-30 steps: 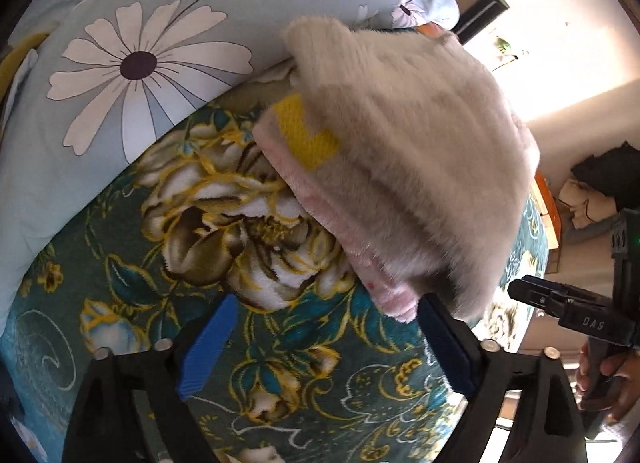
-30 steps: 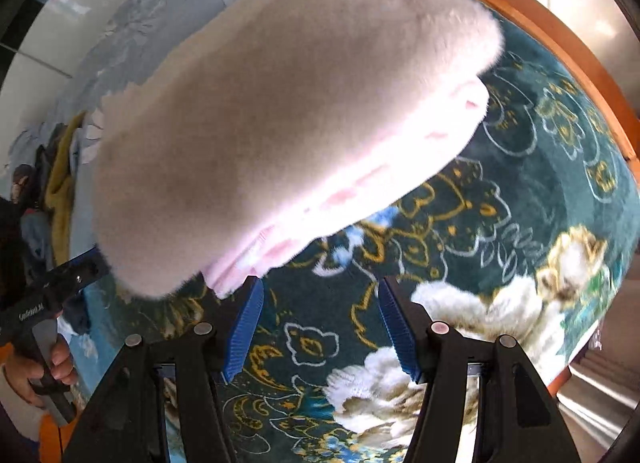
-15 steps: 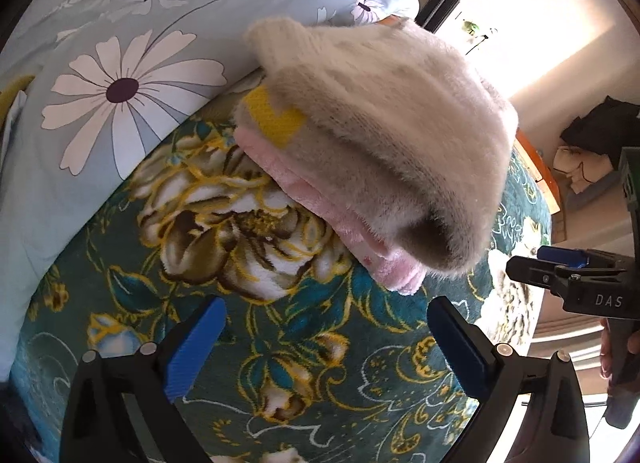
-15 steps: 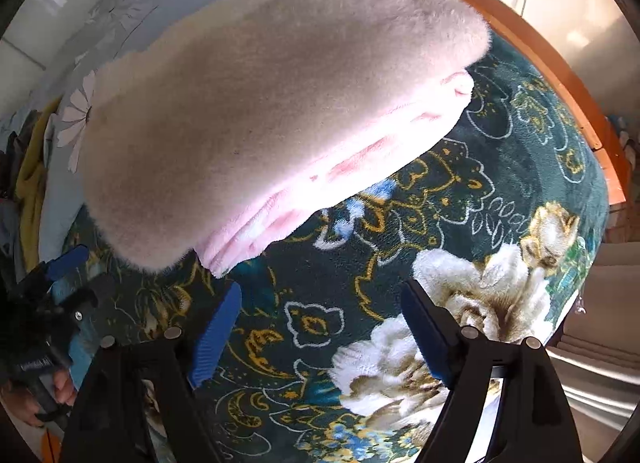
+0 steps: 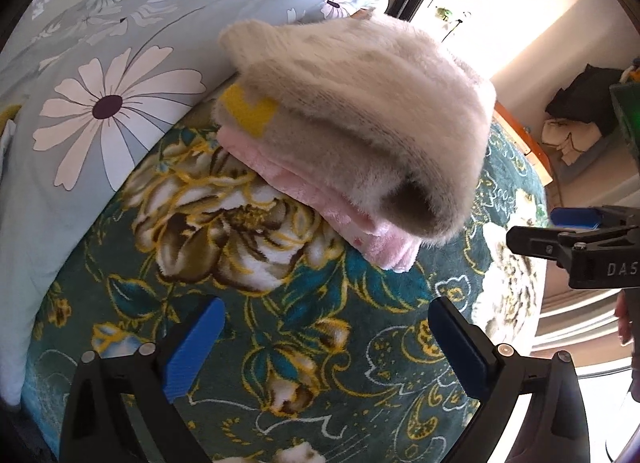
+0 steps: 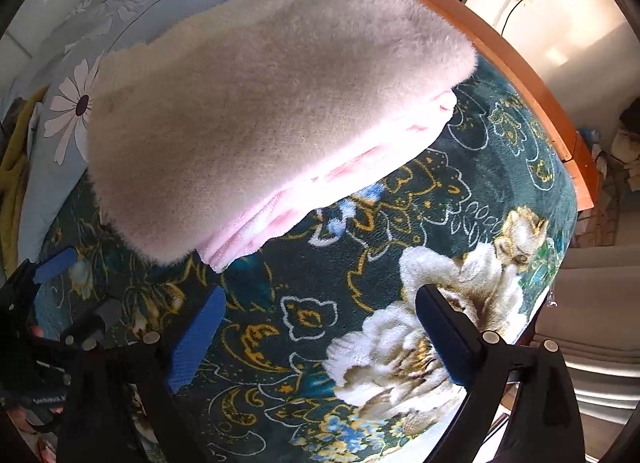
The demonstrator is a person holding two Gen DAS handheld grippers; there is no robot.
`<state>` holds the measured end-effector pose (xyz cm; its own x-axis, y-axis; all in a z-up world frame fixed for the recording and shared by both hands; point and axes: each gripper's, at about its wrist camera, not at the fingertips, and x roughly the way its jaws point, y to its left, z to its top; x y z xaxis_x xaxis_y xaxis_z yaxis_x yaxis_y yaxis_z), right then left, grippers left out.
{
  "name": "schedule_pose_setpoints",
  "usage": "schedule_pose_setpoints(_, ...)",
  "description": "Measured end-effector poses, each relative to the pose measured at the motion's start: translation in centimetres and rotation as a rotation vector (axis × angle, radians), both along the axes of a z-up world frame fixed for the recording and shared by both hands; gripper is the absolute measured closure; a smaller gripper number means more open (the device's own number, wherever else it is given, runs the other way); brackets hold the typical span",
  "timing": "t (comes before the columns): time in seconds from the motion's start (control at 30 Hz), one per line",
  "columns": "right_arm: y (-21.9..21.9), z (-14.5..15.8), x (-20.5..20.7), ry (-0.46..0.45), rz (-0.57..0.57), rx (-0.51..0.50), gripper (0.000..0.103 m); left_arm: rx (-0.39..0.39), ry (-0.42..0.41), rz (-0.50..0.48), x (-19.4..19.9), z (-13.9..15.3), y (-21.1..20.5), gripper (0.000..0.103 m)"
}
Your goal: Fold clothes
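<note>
Daisy quilt [image 5: 100,75] at far left. Left gripper [image 5: 324,347] pulled back from pile, fingers wide, holding nothing. Folded fluffy garment [image 5: 360,111] now rests atop pink garment [image 5: 320,191] on bed blanket [image 5: 280,323]. Right gripper [image 6: 320,339] also retreated, fingers wide, empty. Stack looks finished.
</note>
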<state>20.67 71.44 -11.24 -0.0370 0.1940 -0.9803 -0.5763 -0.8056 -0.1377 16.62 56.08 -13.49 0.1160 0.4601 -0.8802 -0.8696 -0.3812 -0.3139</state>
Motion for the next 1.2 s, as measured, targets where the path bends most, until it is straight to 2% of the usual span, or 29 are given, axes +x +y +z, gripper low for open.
schedule_pose_setpoints(0.17,-0.7,0.0,-0.3,-0.018,0.015,0.021,0.007,-0.005,0.043,0.011,0.5,0.0,-0.1,0.000)
schedule_pose_setpoints(0.33,-1.6,0.0,-0.7,-0.052,0.056,0.048,0.003,0.005,0.040,0.022,0.8,-0.1,-0.3,0.000)
schedule_pose_setpoints(0.4,-1.8,0.1,-0.8,-0.050,0.067,0.049,0.000,-0.004,0.051,0.014,1.0,-0.3,-0.3,0.000)
schedule_pose_setpoints(0.67,-3.0,0.6,-1.4,-0.028,0.122,0.091,0.000,0.004,0.067,0.040,1.1,-0.4,-0.8,0.000)
schedule_pose_setpoints(1.2,-3.6,0.6,-1.8,-0.056,0.148,0.120,0.000,0.020,0.036,0.059,0.3,-0.9,-0.6,0.000)
